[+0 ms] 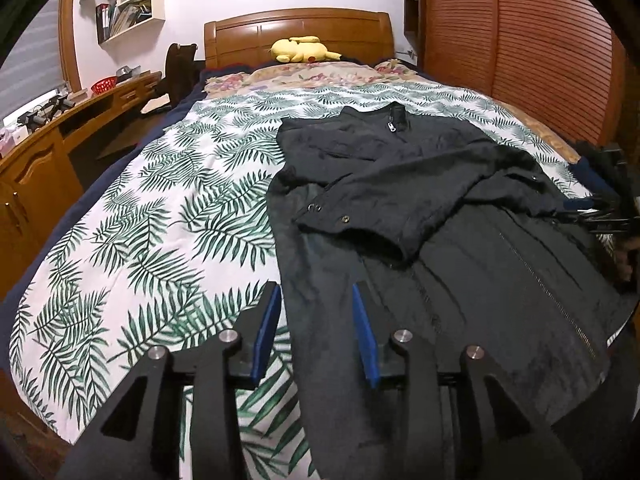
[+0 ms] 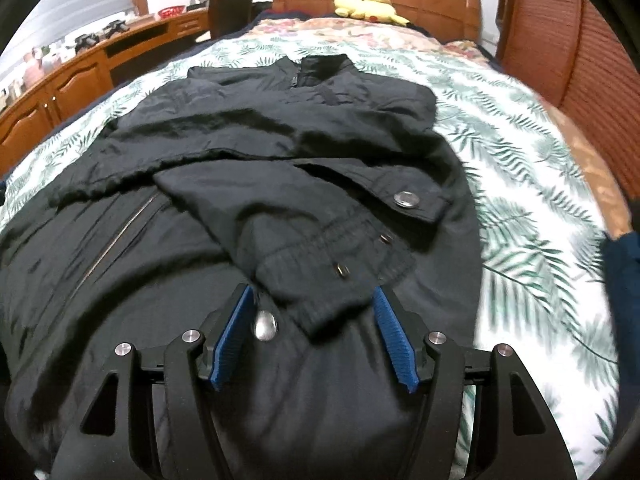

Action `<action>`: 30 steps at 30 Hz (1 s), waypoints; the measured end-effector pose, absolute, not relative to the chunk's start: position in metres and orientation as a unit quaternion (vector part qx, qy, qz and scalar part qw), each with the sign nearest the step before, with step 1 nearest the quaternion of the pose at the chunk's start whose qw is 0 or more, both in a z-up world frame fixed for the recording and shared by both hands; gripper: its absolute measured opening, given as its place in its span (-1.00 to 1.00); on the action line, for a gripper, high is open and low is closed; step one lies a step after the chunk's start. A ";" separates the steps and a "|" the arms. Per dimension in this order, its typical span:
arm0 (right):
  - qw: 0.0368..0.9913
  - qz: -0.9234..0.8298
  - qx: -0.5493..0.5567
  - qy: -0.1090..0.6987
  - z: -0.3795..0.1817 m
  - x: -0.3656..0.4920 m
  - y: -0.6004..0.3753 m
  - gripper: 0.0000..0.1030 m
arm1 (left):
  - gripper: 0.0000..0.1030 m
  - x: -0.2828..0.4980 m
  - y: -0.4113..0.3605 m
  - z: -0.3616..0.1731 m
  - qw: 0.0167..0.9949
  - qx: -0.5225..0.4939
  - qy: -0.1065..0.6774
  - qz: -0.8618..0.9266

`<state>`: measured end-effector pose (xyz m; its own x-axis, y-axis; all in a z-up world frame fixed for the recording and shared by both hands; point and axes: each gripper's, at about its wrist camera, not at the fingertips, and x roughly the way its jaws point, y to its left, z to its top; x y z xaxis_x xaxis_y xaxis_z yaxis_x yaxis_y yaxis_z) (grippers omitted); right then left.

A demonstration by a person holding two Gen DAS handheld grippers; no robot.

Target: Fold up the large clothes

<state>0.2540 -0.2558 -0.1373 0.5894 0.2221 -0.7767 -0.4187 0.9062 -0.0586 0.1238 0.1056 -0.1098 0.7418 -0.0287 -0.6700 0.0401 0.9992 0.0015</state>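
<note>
bedroom walls in white, a wooden headboard point(image 1: 298, 26) and slatted wooden wardrobe doors point(image 1: 516, 40) frame a bed point(image 1: 132, 216) spread with a white cover printed with green palm leaves. a yellow plush toy point(image 1: 304, 49) lies by the headboard on a floral blanket, and a long wooden counter point(image 1: 60, 136) with drawers runs along the left side of the room, with wall shelves point(image 1: 128, 4) above it. the black jacket point(image 1: 420, 200) lies flat on the bed cover, collar toward the headboard and zip closed at the neck, both sleeves folded in across the chest so that one cuff lies over the other. in the left wrist view the left claw point(image 1: 318, 332) is partly open with nothing between its blue pads; it sits at the jacket's left edge, one finger over the leaf cover and the other over the black cloth. in the right wrist view the right claw point(image 2: 314, 332) stands wider open above the lower front of the jacket, the folded sleeve's cuff point(image 2: 336, 300) and a silver snap button point(image 2: 265, 326) showing between its fingers, and the pads do not press on the cloth. the right claw also shows at the far right edge of the left wrist view, low by the jacket's side. this right view is slightly blurred toward its right edge.
</note>
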 end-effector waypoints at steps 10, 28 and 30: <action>0.895 0.142 -0.116 0.406 -0.123 0.183 -0.300 0.25 | -0.32 0.110 0.105 -0.136 0.919 0.008 0.392 -0.028; 0.882 0.158 -0.099 0.433 -0.151 0.146 -0.308 0.25 | -0.26 0.084 0.112 -0.150 0.908 -0.019 0.419 -0.023; 0.882 0.159 -0.092 0.434 -0.152 0.146 -0.309 0.25 | -0.26 0.077 0.113 -0.149 0.906 -0.030 0.420 -0.029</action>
